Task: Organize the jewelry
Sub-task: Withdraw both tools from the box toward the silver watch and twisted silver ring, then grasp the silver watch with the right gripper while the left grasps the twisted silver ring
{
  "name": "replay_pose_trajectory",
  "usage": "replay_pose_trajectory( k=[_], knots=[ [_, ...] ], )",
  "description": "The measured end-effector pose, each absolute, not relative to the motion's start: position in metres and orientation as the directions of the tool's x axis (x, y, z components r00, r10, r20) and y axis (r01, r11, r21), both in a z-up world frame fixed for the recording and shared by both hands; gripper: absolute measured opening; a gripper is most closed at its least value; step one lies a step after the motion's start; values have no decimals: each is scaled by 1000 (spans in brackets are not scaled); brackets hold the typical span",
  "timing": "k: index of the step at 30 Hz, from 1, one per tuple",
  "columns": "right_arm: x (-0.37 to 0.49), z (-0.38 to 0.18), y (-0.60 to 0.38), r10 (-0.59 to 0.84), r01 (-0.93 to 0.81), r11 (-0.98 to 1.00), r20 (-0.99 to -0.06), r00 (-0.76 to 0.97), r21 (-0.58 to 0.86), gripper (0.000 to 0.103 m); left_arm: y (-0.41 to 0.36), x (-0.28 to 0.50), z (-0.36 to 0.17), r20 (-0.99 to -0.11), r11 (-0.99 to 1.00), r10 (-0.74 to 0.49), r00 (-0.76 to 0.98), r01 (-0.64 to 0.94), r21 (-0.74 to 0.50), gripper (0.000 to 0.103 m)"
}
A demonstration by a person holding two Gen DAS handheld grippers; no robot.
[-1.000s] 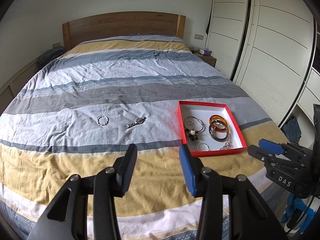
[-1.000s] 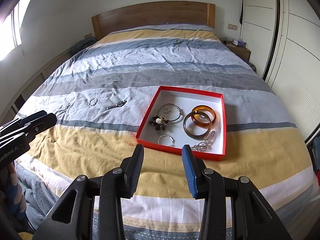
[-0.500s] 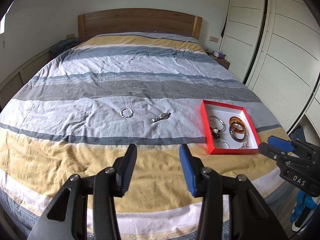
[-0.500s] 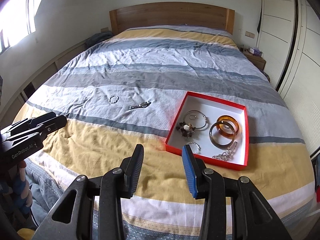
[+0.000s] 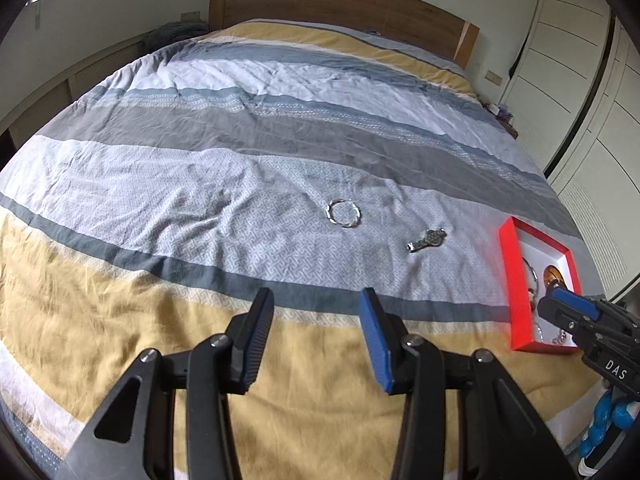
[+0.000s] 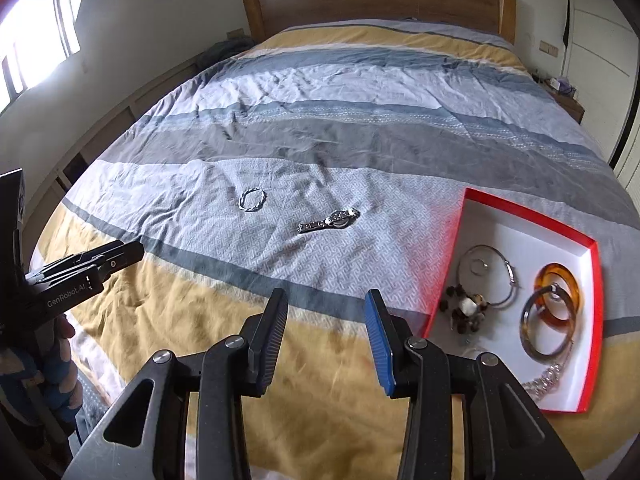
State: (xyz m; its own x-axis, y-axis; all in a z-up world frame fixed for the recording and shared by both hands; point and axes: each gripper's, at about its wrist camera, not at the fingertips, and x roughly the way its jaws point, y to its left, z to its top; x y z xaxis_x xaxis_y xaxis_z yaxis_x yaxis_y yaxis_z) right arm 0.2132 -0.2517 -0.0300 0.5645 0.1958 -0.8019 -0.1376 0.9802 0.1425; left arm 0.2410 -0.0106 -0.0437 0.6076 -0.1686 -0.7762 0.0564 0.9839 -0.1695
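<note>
A silver twisted bracelet (image 5: 343, 213) and a silver watch (image 5: 426, 239) lie loose on the striped bedspread; they also show in the right wrist view as the bracelet (image 6: 252, 199) and the watch (image 6: 328, 221). A red box (image 6: 448, 258) with a white inside holds bangles, an amber bangle (image 6: 559, 288), a chain and a dark beaded piece; its rim shows at the right in the left wrist view (image 5: 509, 276). My left gripper (image 5: 316, 338) is open and empty, above the yellow stripe. My right gripper (image 6: 326, 338) is open and empty, left of the box.
The bed (image 5: 240, 128) fills both views, with a wooden headboard (image 6: 376, 0) at the far end. White wardrobe doors (image 5: 580, 80) stand along the right. A nightstand (image 6: 564, 100) sits at the far right. A window (image 6: 36, 40) is at the left.
Both grippers have swung left and moved closer to the bed. The bracelet and watch now sit nearer the centre, and the red box has shifted to the right edge. Jaws stay open.
</note>
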Motion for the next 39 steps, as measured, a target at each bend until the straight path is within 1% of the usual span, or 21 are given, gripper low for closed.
replay_pose_trajectory(
  k=[6, 9, 12, 17, 22, 26, 31, 33, 35, 36, 37, 39],
  knots=[
    [269, -68, -246, 258, -109, 966, -812, 524, 236, 40, -19, 294, -69, -784, 974, -217, 582, 78, -211, 42],
    [290, -87, -248, 265, -88, 962, -819, 508, 257, 40, -31, 318, -82, -788, 965, -259, 559, 114, -236, 42],
    [308, -102, -252, 272, -66, 959, -823, 499, 277, 40, -43, 340, -95, -795, 961, -276, 540, 143, -237, 42],
    [326, -119, -257, 291, -48, 950, -821, 492, 308, 40, -43, 367, -114, -795, 951, -303, 525, 114, -288, 42],
    [337, -128, -258, 314, -38, 939, -810, 495, 341, 40, -36, 383, -125, -799, 956, -275, 535, 67, -284, 42],
    [347, -133, -256, 324, -36, 934, -804, 498, 355, 40, -42, 390, -133, -812, 969, -240, 532, 82, -233, 40],
    [358, -139, -251, 335, -36, 930, -799, 500, 367, 40, -50, 394, -140, -816, 978, -207, 540, 101, -181, 25],
    [362, -142, -247, 329, -40, 932, -799, 503, 359, 40, -52, 395, -141, -814, 980, -200, 545, 111, -166, 15],
    [367, -144, -244, 322, -41, 936, -800, 506, 350, 40, -52, 396, -143, -813, 980, -199, 547, 112, -165, 8],
    [368, -146, -242, 316, -42, 938, -801, 508, 343, 40, -52, 397, -143, -812, 979, -204, 547, 111, -171, 6],
    [370, -146, -241, 309, -43, 941, -802, 511, 335, 39, -51, 398, -144, -811, 979, -206, 548, 111, -174, 6],
    [372, -148, -240, 290, -38, 947, -803, 520, 318, 31, -52, 398, -143, -807, 979, -205, 554, 115, -169, 5]
  ],
)
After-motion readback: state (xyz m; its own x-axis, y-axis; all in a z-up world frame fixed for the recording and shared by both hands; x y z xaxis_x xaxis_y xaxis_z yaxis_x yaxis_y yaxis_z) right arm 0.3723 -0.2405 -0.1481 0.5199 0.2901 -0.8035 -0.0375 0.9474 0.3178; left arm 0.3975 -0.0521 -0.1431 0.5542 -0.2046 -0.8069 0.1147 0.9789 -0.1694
